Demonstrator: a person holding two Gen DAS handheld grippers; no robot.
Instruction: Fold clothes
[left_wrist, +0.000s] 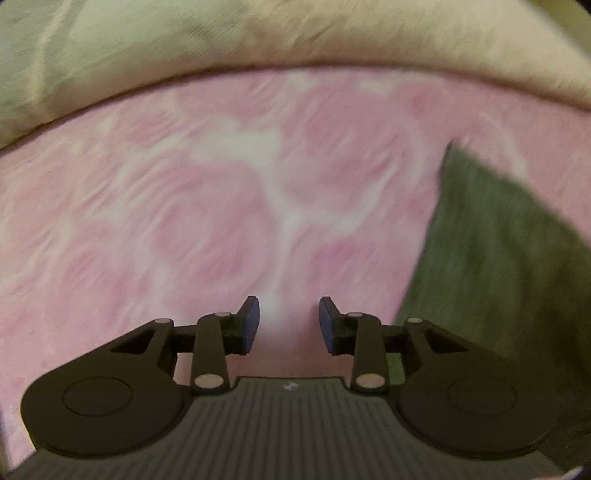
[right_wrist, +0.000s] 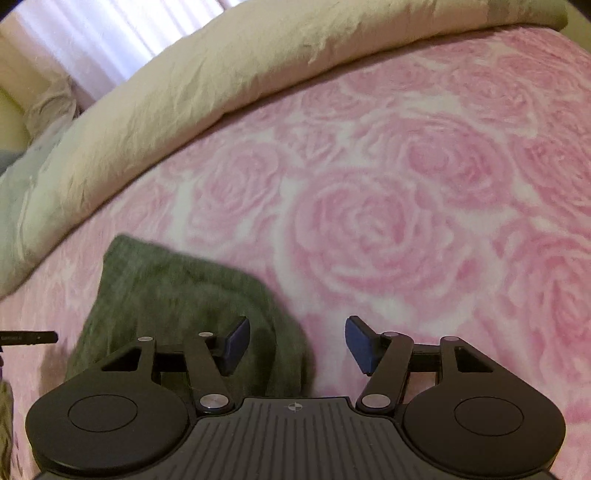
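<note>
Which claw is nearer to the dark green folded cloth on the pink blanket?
Right. The right claw hangs partly over the dark green folded cloth; the left claw is beside it, over pink blanket.

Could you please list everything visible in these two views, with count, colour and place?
Garment: one, dark green, lying folded on the blanket, left of the right gripper.
Blanket: one, pink with a rose pattern, covering the bed.
Duvet: one, cream, bunched along the blanket's far edge.
Curtain: one, pale, top left behind the bed.
Left gripper: black, blue pads, open, empty, over the blanket.
Right gripper: black, blue pads, open, empty, at the garment's edge.
</note>
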